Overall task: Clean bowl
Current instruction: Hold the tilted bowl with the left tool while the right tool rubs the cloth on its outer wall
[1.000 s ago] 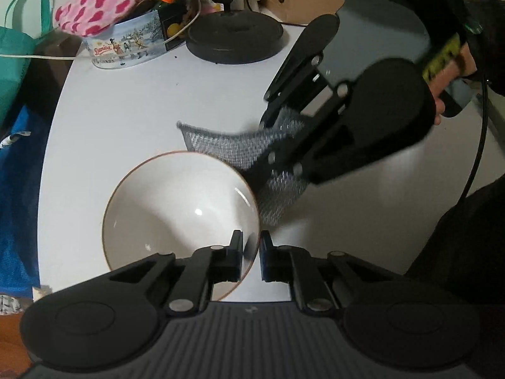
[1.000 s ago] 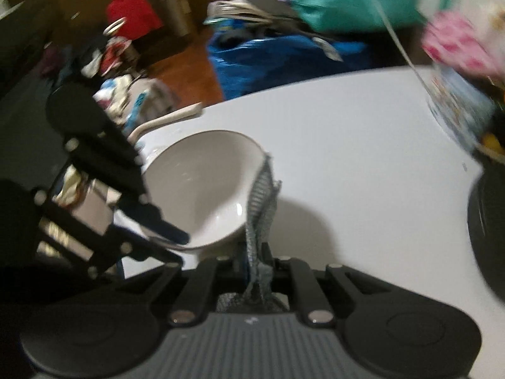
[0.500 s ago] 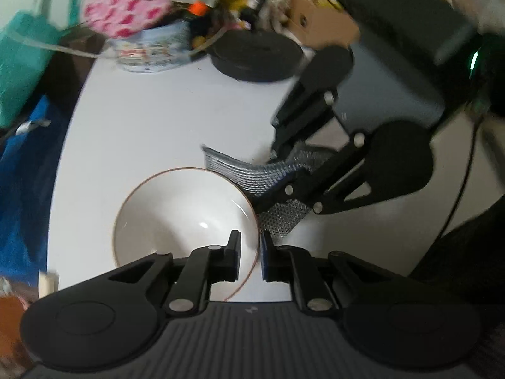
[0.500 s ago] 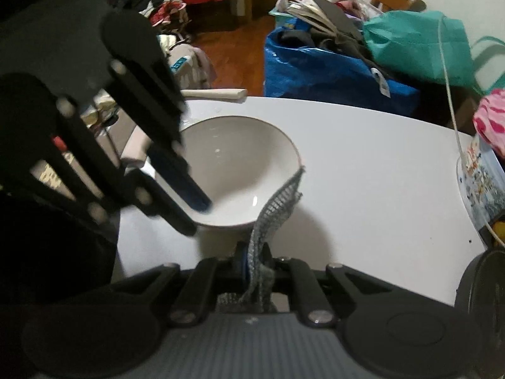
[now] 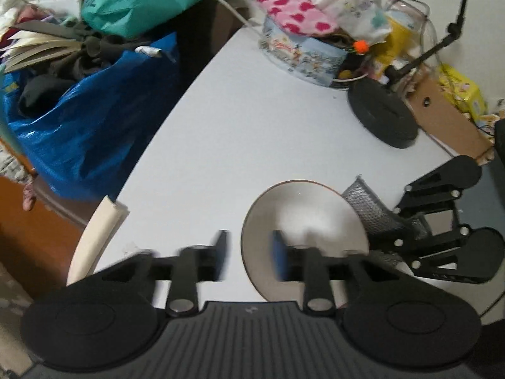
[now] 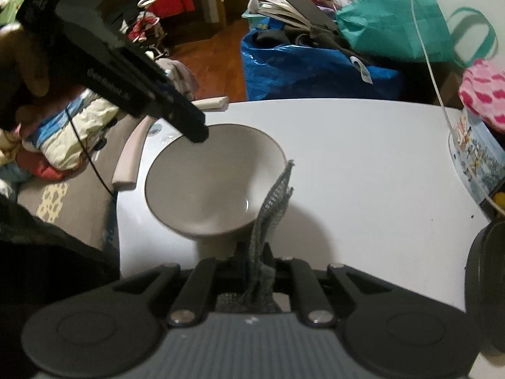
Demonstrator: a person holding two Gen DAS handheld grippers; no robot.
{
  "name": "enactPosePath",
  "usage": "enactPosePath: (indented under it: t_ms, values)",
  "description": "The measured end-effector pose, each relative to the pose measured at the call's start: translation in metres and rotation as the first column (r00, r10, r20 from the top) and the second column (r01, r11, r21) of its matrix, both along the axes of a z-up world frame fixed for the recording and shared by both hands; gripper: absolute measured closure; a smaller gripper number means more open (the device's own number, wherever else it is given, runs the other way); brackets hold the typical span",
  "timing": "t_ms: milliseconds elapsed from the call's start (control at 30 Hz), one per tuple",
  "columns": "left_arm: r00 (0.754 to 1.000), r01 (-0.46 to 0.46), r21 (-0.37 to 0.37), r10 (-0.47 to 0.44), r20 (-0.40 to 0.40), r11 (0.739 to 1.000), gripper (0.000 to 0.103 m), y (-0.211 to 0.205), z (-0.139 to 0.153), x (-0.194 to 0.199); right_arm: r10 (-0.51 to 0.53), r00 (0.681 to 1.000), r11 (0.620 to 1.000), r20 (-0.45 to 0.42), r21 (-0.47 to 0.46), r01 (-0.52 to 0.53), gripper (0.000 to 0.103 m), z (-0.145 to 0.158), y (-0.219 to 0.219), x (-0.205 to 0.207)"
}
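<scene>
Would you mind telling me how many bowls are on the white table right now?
1: the white bowl sits near the table's rounded edge, beside the grey cloth. Clutter at the far end might hide others.

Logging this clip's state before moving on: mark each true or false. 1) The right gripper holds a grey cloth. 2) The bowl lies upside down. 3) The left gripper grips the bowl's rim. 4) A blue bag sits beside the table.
1) True: the right gripper is shut on the cloth.
2) False: the bowl faces up on the table.
3) False: the left gripper is opening, its pads off the rim.
4) True: blue bag.
</scene>
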State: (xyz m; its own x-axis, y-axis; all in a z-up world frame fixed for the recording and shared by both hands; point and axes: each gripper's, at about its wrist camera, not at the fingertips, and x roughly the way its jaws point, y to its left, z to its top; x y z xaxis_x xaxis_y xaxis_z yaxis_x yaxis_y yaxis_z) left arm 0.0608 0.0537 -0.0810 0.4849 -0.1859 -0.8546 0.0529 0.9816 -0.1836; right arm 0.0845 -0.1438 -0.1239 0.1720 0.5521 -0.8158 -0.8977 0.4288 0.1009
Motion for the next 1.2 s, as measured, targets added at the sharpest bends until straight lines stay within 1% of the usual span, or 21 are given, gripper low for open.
enactPosePath:
  t_ms: [67,133,200,267,300,333,367,433,533,600,667,733,800,867,933,967,1033,1100,1133,1167,1200]
  values:
    - [1.000,-0.020,-0.016,0.020,0.017,1.000,0.051,0.001,0.005,-0.007,0.001,1.000,1.000,-0.003,-0.004,-0.001,0.092,0.000,0.001,-0.001]
    - [1.000,-0.026,-0.015,0.026,-0.001,1.000,0.051,0.000,0.002,-0.008,-0.004,1.000,1.000,-0.004,-0.008,0.004,0.092,0.000,0.002,-0.001]
    - [0.997,-0.059,0.007,0.059,-0.055,0.998,0.051,0.002,-0.011,-0.006,-0.011,1.000,1.000,-0.010,-0.003,0.011,0.092,0.000,0.002,0.000]
    - [0.995,-0.062,-0.002,0.062,-0.083,0.998,0.055,0.004,-0.018,-0.005,-0.025,0.999,1.000,-0.024,0.003,0.025,0.092,-0.001,0.001,0.003]
    - [0.994,-0.057,-0.013,0.056,-0.089,0.998,0.064,0.005,-0.020,-0.005,-0.033,0.999,0.999,-0.034,0.006,0.033,0.092,-0.002,0.000,0.004]
    - [0.995,-0.049,-0.019,0.047,-0.093,0.999,0.087,0.005,-0.022,-0.005,-0.034,0.999,0.999,-0.042,0.007,0.035,0.092,-0.002,0.000,0.004]
    - [0.995,-0.025,-0.012,0.023,-0.094,1.000,0.092,0.003,-0.024,-0.004,-0.029,0.998,1.000,-0.049,0.007,0.029,0.092,-0.004,0.000,0.005]
    - [0.995,0.061,0.030,-0.058,-0.085,0.998,0.093,-0.003,-0.025,0.000,-0.009,0.999,1.000,-0.054,0.001,0.009,0.092,-0.005,0.002,0.007]
    - [0.983,0.172,0.074,-0.167,-0.078,0.982,0.093,-0.010,-0.026,0.007,0.028,0.999,0.999,-0.045,-0.023,-0.029,0.092,-0.008,0.007,0.009]
    - [0.960,0.277,0.086,-0.272,-0.065,0.957,0.093,-0.011,-0.026,0.014,0.062,0.997,0.997,-0.037,-0.048,-0.064,0.093,-0.011,0.010,0.013]
    - [0.932,0.363,0.103,-0.358,-0.059,0.926,0.093,-0.013,-0.026,0.021,0.063,0.997,0.997,-0.042,-0.049,-0.065,0.094,-0.013,0.009,0.018]
    - [0.901,0.433,0.116,-0.430,-0.054,0.894,0.093,-0.017,-0.025,0.027,0.055,0.997,0.997,-0.046,-0.047,-0.057,0.095,-0.014,0.007,0.024]
    - [0.864,0.503,0.119,-0.501,-0.050,0.856,0.094,-0.023,-0.023,0.034,0.062,0.997,0.997,-0.038,-0.049,-0.064,0.095,-0.014,0.007,0.031]
    - [0.840,0.541,0.122,-0.540,-0.050,0.832,0.091,-0.033,-0.023,0.040,0.075,0.996,0.996,-0.045,-0.039,-0.076,0.095,-0.013,0.008,0.034]
    - [0.835,0.551,0.127,-0.547,-0.063,0.825,0.089,-0.043,-0.023,0.046,0.080,0.995,0.996,-0.054,-0.030,-0.082,0.095,-0.012,0.008,0.036]
    - [0.844,0.536,0.131,-0.533,-0.062,0.834,0.089,-0.043,-0.022,0.046,0.075,0.995,0.996,-0.059,-0.033,-0.077,0.095,-0.013,0.007,0.037]
    - [0.884,0.466,0.124,-0.465,-0.043,0.876,0.087,-0.042,-0.017,0.042,0.063,0.996,0.997,-0.067,-0.039,-0.066,0.095,-0.014,0.006,0.037]
    - [0.918,0.396,0.103,-0.394,-0.035,0.913,0.078,-0.037,-0.011,0.034,0.053,0.996,0.998,-0.073,-0.036,-0.056,0.095,-0.014,0.000,0.035]
    - [0.928,0.371,0.094,-0.370,-0.033,0.924,0.067,-0.035,-0.009,0.029,0.056,0.996,0.998,-0.075,-0.036,-0.059,0.095,-0.014,-0.002,0.033]
    - [0.946,0.323,0.077,-0.322,-0.032,0.943,0.055,-0.032,-0.006,0.020,0.060,0.995,0.997,-0.076,-0.035,-0.063,0.095,-0.014,-0.004,0.030]
    - [0.965,0.261,0.056,-0.259,-0.041,0.964,0.054,-0.028,-0.005,0.011,0.065,0.995,0.997,-0.078,-0.035,-0.068,0.095,-0.013,-0.005,0.028]
